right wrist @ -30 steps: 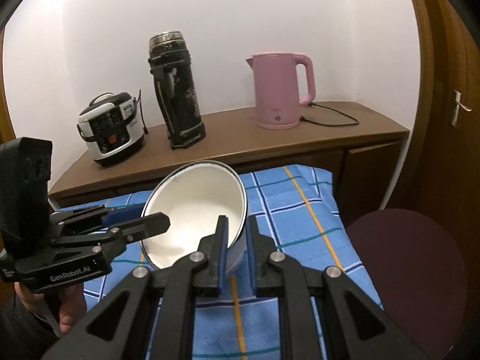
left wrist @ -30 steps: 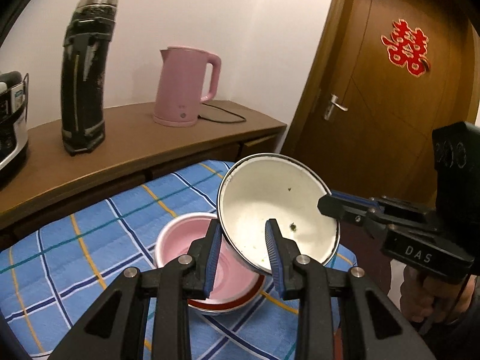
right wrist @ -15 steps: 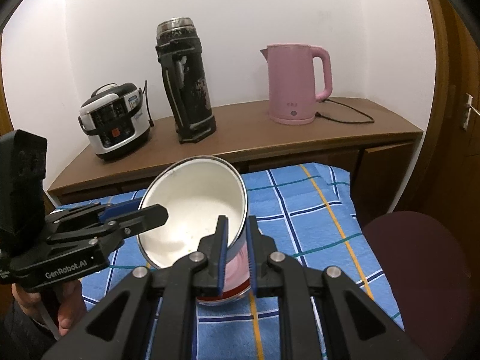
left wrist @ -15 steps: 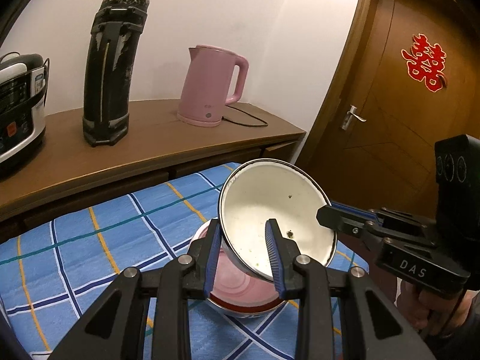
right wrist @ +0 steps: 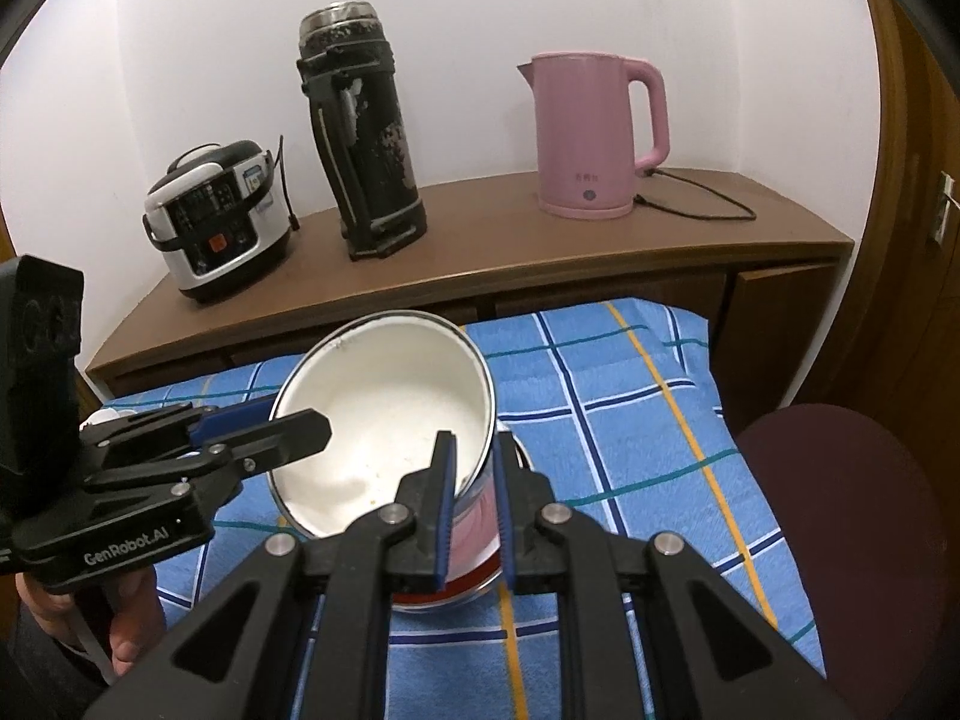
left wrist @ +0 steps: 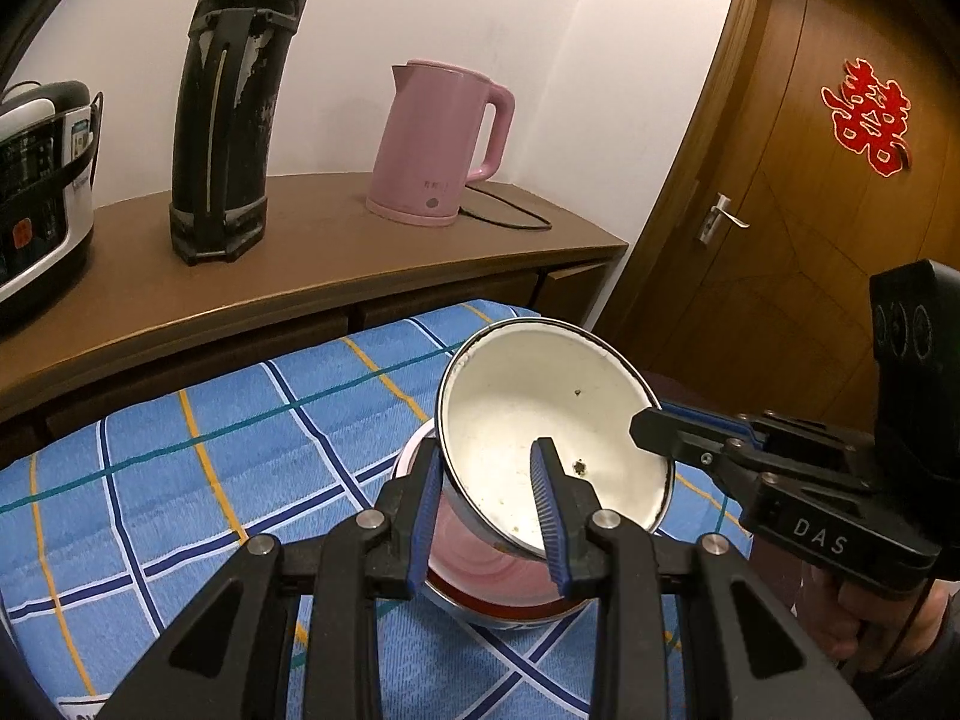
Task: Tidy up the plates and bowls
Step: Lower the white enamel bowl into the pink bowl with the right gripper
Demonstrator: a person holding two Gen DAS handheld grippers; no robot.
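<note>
Blue-checked cloth (left wrist: 180,480) covers the surface where the tilted white bowl (left wrist: 540,420), clenched at opposite rims by both left tongs (left wrist: 489,498) and right tongs (right wrist: 474,498), hangs over a pink bowl (left wrist: 480,564), wooden sideboard (right wrist: 480,240) behind.

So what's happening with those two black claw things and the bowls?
A person holds a gripper in each hand. Both the left gripper and the right gripper are clamped on the rim of one white bowl, from opposite sides. It is tilted and hangs just over a pink bowl standing on the blue checked cloth, seemingly to be nested inside it. It is not set down yet.
</note>
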